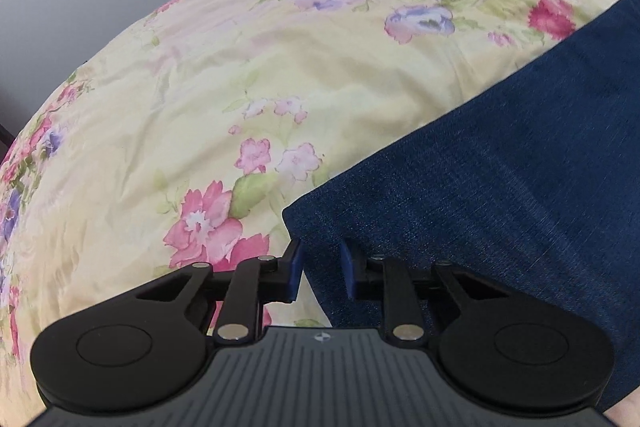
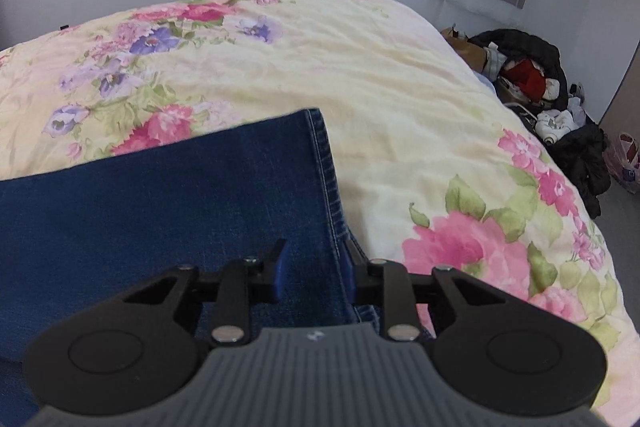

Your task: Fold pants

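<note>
Looking at a fold step: dark denim pants [image 2: 168, 195] lie flat on the floral bedspread [image 2: 380, 75]. Left gripper [image 1: 322, 269] straddles one corner of the fabric, right gripper [image 2: 316, 269] straddles the stitched side edge; jaws on both stand apart with cloth between them, not pinched yet. Next move, my read: close both, lift evenly, carry the edge over.

Dark blue denim pants [image 2: 160, 203]; pale yellow bedspread [image 1: 200, 75], pink and purple flowers.
</note>
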Motion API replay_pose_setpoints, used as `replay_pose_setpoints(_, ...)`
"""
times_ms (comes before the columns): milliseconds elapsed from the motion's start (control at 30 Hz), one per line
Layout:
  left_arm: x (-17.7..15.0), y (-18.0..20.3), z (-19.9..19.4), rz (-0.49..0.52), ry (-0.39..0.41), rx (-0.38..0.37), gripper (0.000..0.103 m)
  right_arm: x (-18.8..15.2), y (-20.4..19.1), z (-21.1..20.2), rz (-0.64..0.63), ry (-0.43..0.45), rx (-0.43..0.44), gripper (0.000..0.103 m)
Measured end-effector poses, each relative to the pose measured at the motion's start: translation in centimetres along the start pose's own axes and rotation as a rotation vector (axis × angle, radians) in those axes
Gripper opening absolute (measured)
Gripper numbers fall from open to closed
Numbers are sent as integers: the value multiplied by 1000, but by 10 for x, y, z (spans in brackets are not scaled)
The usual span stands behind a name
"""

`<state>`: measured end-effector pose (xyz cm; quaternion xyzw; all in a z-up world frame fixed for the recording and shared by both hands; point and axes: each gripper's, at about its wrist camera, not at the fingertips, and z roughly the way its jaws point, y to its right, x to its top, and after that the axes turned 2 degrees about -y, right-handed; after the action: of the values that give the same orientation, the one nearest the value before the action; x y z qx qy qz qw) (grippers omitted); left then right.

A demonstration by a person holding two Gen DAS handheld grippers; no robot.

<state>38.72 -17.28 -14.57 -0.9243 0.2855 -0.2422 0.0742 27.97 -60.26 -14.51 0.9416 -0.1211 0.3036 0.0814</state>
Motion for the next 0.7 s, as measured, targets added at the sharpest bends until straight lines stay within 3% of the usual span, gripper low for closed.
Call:
replay_pose_setpoints(67,1,8,17,48,-57,12,27,-7,5,17,24,-41,-13,22)
replay_pose_setpoints(200,8,20,26,93,-98,59,26,-15,16,28,95,-46,22,24)
replay_pose_setpoints(367,3,10,-2,76,-54,50,26,-11,11,19,61,-46,-9,24)
replay_pose_setpoints(467,-9,7,-28,90,-24,42,26,-8,7,-2,16,6,-23,26)
replay_pose_setpoints(700,-44,30,-73,186,11,-82,26,-16,-4,-42,-59,70,32,26)
